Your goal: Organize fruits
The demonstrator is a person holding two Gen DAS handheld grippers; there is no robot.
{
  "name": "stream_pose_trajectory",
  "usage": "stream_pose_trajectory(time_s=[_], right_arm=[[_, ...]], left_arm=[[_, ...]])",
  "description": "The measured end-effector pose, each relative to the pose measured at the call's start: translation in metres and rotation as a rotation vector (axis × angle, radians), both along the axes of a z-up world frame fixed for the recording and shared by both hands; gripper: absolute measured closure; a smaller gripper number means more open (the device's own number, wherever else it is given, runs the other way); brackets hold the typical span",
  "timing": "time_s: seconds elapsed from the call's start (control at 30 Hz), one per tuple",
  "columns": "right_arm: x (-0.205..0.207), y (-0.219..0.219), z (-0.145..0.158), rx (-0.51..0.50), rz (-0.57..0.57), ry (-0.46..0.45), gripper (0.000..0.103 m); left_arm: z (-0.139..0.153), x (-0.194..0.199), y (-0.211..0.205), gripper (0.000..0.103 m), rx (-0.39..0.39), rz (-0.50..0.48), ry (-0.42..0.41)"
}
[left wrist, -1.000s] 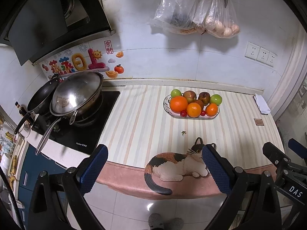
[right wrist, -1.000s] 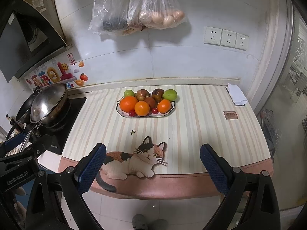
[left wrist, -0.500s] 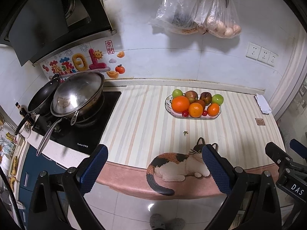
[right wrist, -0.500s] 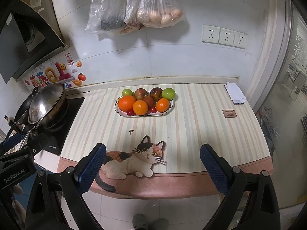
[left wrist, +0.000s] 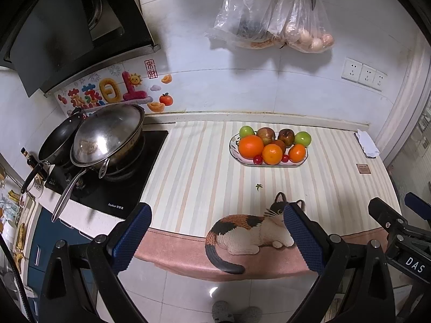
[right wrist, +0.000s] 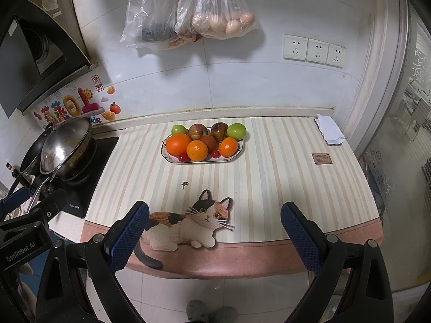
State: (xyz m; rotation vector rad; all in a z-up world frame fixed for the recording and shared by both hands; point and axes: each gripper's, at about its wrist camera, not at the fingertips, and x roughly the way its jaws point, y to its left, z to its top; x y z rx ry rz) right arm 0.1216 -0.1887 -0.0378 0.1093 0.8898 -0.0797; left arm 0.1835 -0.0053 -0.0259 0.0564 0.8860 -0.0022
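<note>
**Both tongs wide open, fruit on the plate at the back of the desk**

The left tongs (left wrist: 215, 231) are held above the front edge of the desk (left wrist: 194, 167), and their two blue pads stand far apart with nothing between them. The right tongs (right wrist: 214, 228) are in the same state: wide open and empty, also over the front edge.

The fruits lie together on an oval plate (right wrist: 237, 152) near the back wall, well apart from both tongs. In the front row there are three oranges, the largest orange (right wrist: 178, 144) at the left end, and two small red fruits (right wrist: 183, 157) between them. Behind them are two green apples, one green apple (right wrist: 236, 130) at the right end, and two dark red apples (right wrist: 197, 131) in the middle.

A striped cloth covers the desk, and a cat picture (right wrist: 188, 223) is at its front edge, between the pads of the right tongs in the right wrist view. A tiny dark scrap (right wrist: 184, 184) lies on the cloth between the cat and the plate. To the left, a steel wok (left wrist: 107, 134) sits on the stove. A folded white cloth (right wrist: 330, 129) lies at the right back corner. Plastic bags (right wrist: 188, 10) hang on the wall above the plate.
</note>
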Motion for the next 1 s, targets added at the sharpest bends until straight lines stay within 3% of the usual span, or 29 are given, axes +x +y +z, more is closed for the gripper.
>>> stream_pose_trajectory(time_s=[1.0], right_arm=[[-0.005,0.011,0.011,0.007,-0.006,-0.006,0.003]], left_arm=[[0.003,-0.001,0.002,0.002,0.001,-0.029,-0.005]])
